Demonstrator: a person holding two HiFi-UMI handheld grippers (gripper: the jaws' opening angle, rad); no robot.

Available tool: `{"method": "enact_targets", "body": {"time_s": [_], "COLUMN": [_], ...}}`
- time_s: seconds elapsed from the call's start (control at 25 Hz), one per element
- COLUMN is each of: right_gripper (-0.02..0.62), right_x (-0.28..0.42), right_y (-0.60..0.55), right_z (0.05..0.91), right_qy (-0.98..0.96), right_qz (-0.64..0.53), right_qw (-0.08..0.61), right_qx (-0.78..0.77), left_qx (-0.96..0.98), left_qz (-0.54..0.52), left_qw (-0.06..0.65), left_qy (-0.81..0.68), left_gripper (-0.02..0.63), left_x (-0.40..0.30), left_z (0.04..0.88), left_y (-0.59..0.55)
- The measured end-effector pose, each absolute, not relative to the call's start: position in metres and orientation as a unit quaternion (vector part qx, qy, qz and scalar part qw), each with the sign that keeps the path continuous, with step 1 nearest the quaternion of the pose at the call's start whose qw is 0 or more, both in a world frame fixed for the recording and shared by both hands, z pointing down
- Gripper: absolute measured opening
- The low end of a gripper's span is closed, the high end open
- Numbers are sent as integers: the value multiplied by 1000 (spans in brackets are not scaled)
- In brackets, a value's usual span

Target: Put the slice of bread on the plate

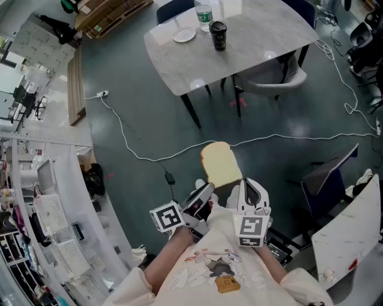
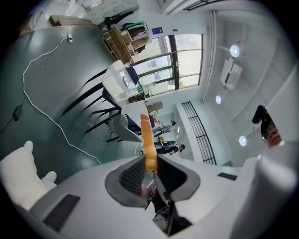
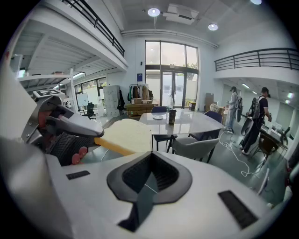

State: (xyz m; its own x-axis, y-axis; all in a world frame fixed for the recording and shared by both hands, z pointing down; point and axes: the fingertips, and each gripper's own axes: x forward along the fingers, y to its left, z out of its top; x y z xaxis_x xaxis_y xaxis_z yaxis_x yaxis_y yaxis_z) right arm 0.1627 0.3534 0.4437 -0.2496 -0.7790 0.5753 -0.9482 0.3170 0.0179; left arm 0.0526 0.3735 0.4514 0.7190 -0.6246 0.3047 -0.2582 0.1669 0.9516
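Note:
A pale slice of bread (image 1: 221,164) with a tan crust hangs above the dark floor, and my left gripper (image 1: 206,192) is shut on its near edge. The left gripper view has the bread (image 2: 146,140) edge-on, standing up between the two pads. My right gripper (image 1: 251,190) is just to the right of the bread, with its jaws shut on nothing. From the right gripper view the bread (image 3: 125,135) juts out of the left gripper (image 3: 70,128) ahead of the right gripper (image 3: 150,161). A small white plate (image 1: 184,34) lies on the far grey table (image 1: 251,42).
A black cup (image 1: 218,34) and a water bottle (image 1: 204,17) stand by the plate. Chairs (image 1: 272,75) sit at the table. A white cable (image 1: 137,152) crosses the floor. A dark chair (image 1: 326,179) and a white tabletop (image 1: 353,233) are at right, shelves (image 1: 48,209) at left. People (image 3: 254,119) stand far right.

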Motion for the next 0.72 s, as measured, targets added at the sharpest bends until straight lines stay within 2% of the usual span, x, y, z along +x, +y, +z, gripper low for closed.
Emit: {"method": "enact_targets", "body": {"time_s": [0.28,0.72], "right_gripper": [5,5], "right_x": [167,167], "right_y": [332,337], "right_z": [421,421], "right_qy": [-789,-811], "right_qz": [92,69], "right_qw": [262,268], "right_qx": [548,515], "left_qx": [634,613], "left_qz": [-222,-239], "left_qw": [671,676], "left_qy": [-314,-332], "left_gripper": [84,84], "left_x": [71,75], "left_z": [422,426], "left_y": [334,343]}}
